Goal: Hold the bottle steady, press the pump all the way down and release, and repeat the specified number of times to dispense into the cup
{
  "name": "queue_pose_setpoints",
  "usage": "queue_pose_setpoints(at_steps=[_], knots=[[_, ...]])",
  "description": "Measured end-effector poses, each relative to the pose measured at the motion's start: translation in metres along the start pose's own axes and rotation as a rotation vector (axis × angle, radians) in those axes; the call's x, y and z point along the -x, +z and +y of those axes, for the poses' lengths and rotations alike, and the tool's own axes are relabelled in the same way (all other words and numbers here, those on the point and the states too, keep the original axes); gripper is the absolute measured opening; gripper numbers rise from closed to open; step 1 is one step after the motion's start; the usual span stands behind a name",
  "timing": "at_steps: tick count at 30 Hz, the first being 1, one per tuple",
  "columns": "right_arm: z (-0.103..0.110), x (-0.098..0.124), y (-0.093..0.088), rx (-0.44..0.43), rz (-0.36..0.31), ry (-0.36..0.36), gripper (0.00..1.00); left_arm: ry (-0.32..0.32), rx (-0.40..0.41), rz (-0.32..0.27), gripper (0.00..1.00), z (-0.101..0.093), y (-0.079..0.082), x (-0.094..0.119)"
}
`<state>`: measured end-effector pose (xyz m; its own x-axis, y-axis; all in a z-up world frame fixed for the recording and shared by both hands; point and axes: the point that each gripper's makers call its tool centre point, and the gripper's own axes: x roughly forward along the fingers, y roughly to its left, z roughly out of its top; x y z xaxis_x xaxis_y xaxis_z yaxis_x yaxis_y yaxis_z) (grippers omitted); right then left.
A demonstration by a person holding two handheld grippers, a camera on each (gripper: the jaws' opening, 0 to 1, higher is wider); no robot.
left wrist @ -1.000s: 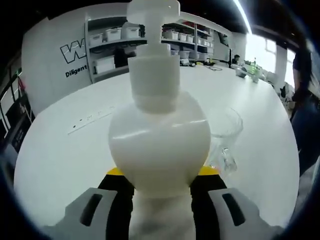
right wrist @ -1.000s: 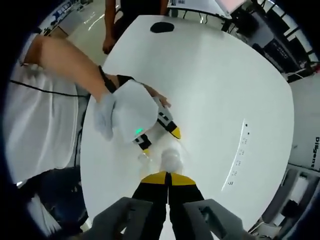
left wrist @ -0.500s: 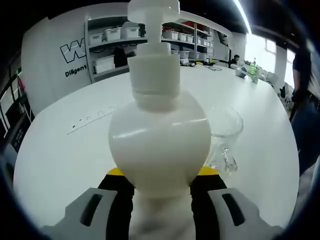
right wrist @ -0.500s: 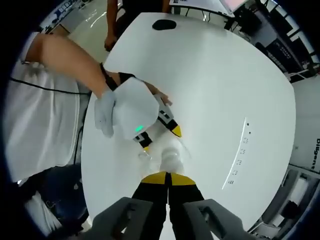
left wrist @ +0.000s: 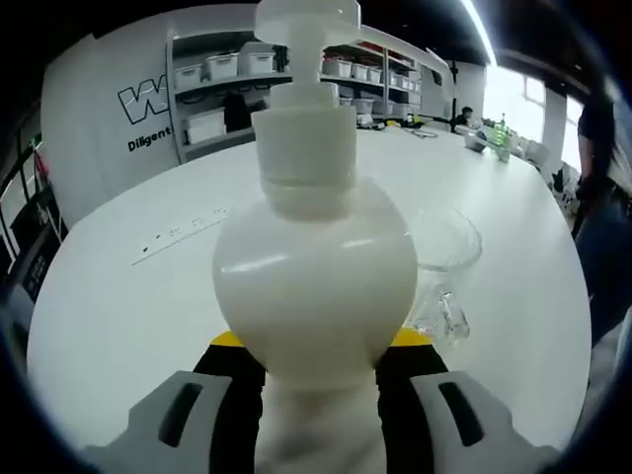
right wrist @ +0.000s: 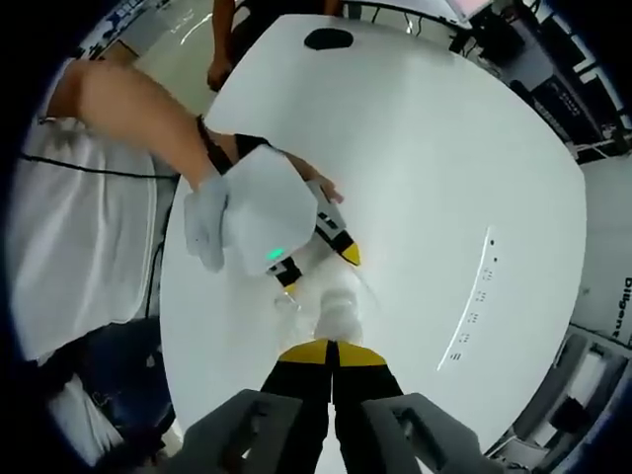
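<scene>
A white pump bottle [left wrist: 314, 267] stands on the white table, and my left gripper [left wrist: 316, 346] is shut on its round body with yellow-tipped jaws. Its pump head [left wrist: 306, 14] stands up on a bare stem. A clear glass cup [left wrist: 446, 259] sits just behind the bottle to the right. From above, my right gripper [right wrist: 331, 352] is shut, its yellow tips right over the pump head [right wrist: 339, 316]. The left gripper [right wrist: 316, 267], in a gloved hand [right wrist: 212, 222], comes in from the upper left. The cup [right wrist: 288, 300] shows faintly beside the bottle.
The round white table [right wrist: 425, 168] has a socket strip [right wrist: 472, 301] and a black disc [right wrist: 329, 39] at its far edge. A person stands beyond that edge [right wrist: 225, 44]. Shelves with bins [left wrist: 227, 74] line the wall. Another person stands at the right [left wrist: 597, 207].
The pump head has risen, showing more stem above the collar. The right gripper view has lifted slightly away from the bottle. The left gripper still holds the bottle in place.
</scene>
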<state>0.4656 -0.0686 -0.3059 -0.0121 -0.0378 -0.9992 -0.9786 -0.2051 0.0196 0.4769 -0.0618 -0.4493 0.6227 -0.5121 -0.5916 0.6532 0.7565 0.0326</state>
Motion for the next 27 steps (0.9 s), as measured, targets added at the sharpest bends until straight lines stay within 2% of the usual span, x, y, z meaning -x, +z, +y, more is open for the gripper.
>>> queue_pose_setpoints(at_steps=[13, 16, 21, 23, 27], knots=[[0.003, -0.006, 0.000, -0.032, 0.015, 0.001, 0.00, -0.001, -0.001, 0.002, 0.43, 0.000, -0.001, 0.000], [0.003, -0.008, 0.001, -0.043, 0.002, 0.010, 0.00, 0.001, -0.002, 0.003, 0.43, 0.000, -0.001, -0.001], [0.004, -0.010, 0.000, -0.028, 0.005, 0.014, 0.00, 0.000, -0.003, 0.004, 0.43, 0.000, -0.001, -0.001], [0.004, -0.009, 0.002, -0.047, -0.010, 0.007, 0.00, -0.002, -0.003, 0.004, 0.43, 0.000, -0.001, -0.001], [0.000, -0.008, 0.002, -0.027, 0.012, -0.024, 0.00, -0.001, -0.002, 0.006, 0.43, 0.000, -0.001, -0.001]])
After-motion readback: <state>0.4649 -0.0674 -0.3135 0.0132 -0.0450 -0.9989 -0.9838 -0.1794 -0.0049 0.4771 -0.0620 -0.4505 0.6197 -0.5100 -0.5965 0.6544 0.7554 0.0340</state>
